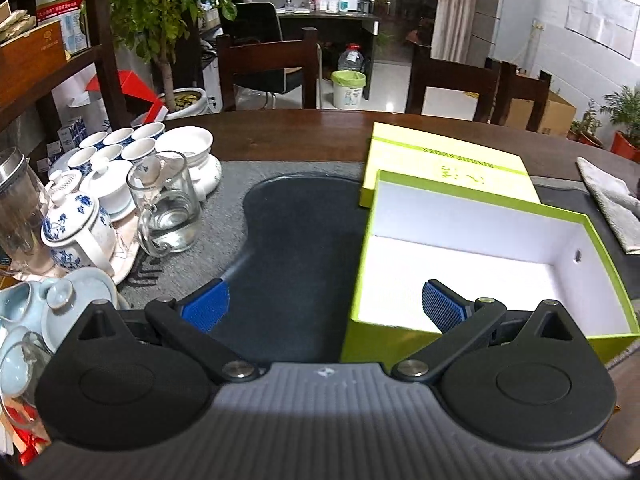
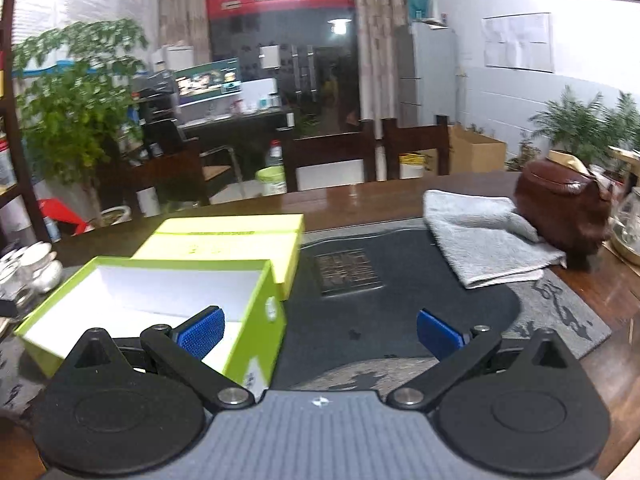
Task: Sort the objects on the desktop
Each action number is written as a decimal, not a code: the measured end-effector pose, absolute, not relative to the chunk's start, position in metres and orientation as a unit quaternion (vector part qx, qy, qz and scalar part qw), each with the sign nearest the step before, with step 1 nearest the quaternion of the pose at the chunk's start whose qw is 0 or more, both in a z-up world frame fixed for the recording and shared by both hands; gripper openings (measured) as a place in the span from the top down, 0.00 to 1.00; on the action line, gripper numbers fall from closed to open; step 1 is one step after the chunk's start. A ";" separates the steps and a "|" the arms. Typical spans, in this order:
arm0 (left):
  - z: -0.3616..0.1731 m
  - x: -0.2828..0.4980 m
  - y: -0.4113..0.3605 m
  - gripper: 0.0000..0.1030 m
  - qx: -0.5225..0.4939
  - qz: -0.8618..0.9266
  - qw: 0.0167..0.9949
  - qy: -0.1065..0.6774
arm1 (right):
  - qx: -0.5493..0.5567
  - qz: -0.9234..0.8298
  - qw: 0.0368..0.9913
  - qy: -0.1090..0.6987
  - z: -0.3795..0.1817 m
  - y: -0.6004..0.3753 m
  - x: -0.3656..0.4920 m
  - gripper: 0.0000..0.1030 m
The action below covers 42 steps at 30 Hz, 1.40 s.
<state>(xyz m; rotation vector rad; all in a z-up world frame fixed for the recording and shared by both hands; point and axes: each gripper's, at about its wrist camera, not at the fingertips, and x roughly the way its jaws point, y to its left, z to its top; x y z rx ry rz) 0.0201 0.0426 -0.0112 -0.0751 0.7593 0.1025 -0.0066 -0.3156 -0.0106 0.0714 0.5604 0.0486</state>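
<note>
An open green box (image 1: 472, 256) with a white, empty inside sits on the dark tray, its yellow-green lid (image 1: 444, 160) lying just behind it. My left gripper (image 1: 324, 306) hovers open over the box's left wall, one blue pad above the tray and the other inside the box. In the right wrist view the same box (image 2: 256, 320) and lid (image 2: 232, 240) lie at the left. My right gripper (image 2: 320, 330) is open and holds nothing, straddling the box's right wall. A folded grey towel (image 2: 484, 240) lies at the right, with a brown leather pouch (image 2: 564, 208) beside it.
A crowded tea set stands at the left: a blue-and-white teapot (image 1: 76, 232), a glass mug (image 1: 168, 208), several white cups (image 1: 120, 144) and a pale blue teapot (image 1: 52, 308). The grey towel (image 1: 616, 204) lies at the right edge. Dark wooden chairs (image 1: 264, 68) stand behind the table.
</note>
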 end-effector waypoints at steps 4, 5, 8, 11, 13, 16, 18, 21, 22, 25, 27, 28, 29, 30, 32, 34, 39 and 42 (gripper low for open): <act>-0.011 0.012 0.035 0.00 -0.036 0.041 0.925 0.375 | 0.034 0.063 0.958 0.277 -0.005 -0.305 -0.017 0.00; -0.011 0.010 0.033 0.00 -0.036 0.038 0.925 0.376 | 0.038 0.073 0.958 0.276 -0.004 -0.303 -0.020 0.00; -0.012 0.006 0.027 0.00 -0.032 0.028 0.923 0.381 | 0.038 0.082 0.954 0.284 0.000 -0.295 -0.025 0.00; -0.013 0.003 0.020 0.00 -0.023 0.024 0.921 0.388 | 0.026 0.090 0.953 0.287 0.001 -0.286 -0.028 0.00; -0.013 0.002 0.015 0.00 -0.014 0.025 0.918 0.396 | 0.013 0.088 0.953 0.289 0.001 -0.280 -0.029 0.00; -0.013 0.002 0.012 0.00 -0.014 0.022 0.915 0.402 | 0.004 0.091 0.950 0.298 0.001 -0.273 -0.032 0.00; -0.012 0.001 0.010 0.00 -0.017 0.018 0.914 0.404 | 0.002 0.089 0.948 0.307 0.000 -0.268 -0.034 0.00; -0.012 -0.001 0.009 0.00 -0.019 0.012 0.914 0.405 | -0.008 0.087 0.945 0.316 -0.001 -0.262 -0.037 0.00; -0.012 -0.001 0.008 0.00 -0.019 0.011 0.914 0.404 | -0.010 0.085 0.944 0.318 -0.001 -0.260 -0.037 0.00; -0.010 -0.003 0.005 0.00 -0.017 0.007 0.917 0.399 | -0.016 0.080 0.942 0.325 -0.001 -0.257 -0.039 0.00; -0.010 -0.005 0.003 0.00 -0.016 0.005 0.918 0.395 | -0.021 0.074 0.940 0.332 -0.002 -0.254 -0.039 0.00; -0.010 -0.005 0.002 0.00 -0.015 0.003 0.919 0.395 | -0.023 0.072 0.939 0.335 -0.002 -0.253 -0.040 0.00; -0.009 -0.005 0.002 0.00 -0.015 0.001 0.918 0.395 | -0.025 0.071 0.939 0.336 -0.003 -0.252 -0.040 0.00; -0.009 -0.006 0.001 0.00 -0.014 -0.002 0.918 0.396 | -0.026 0.069 0.938 0.338 -0.003 -0.251 -0.041 0.00; -0.008 -0.006 -0.001 0.00 -0.015 -0.004 0.918 0.395 | -0.027 0.068 0.937 0.341 -0.004 -0.249 -0.042 0.00; -0.008 -0.006 -0.002 0.00 -0.017 -0.006 0.917 0.397 | -0.027 0.069 0.936 0.344 -0.005 -0.248 -0.043 0.00; -0.009 -0.008 -0.005 0.00 -0.016 -0.006 0.915 0.402 | -0.025 0.069 0.936 0.345 -0.007 -0.248 -0.045 0.00; -0.011 -0.009 -0.006 0.00 -0.018 -0.008 0.914 0.405 | -0.024 0.070 0.935 0.348 -0.007 -0.248 -0.046 0.00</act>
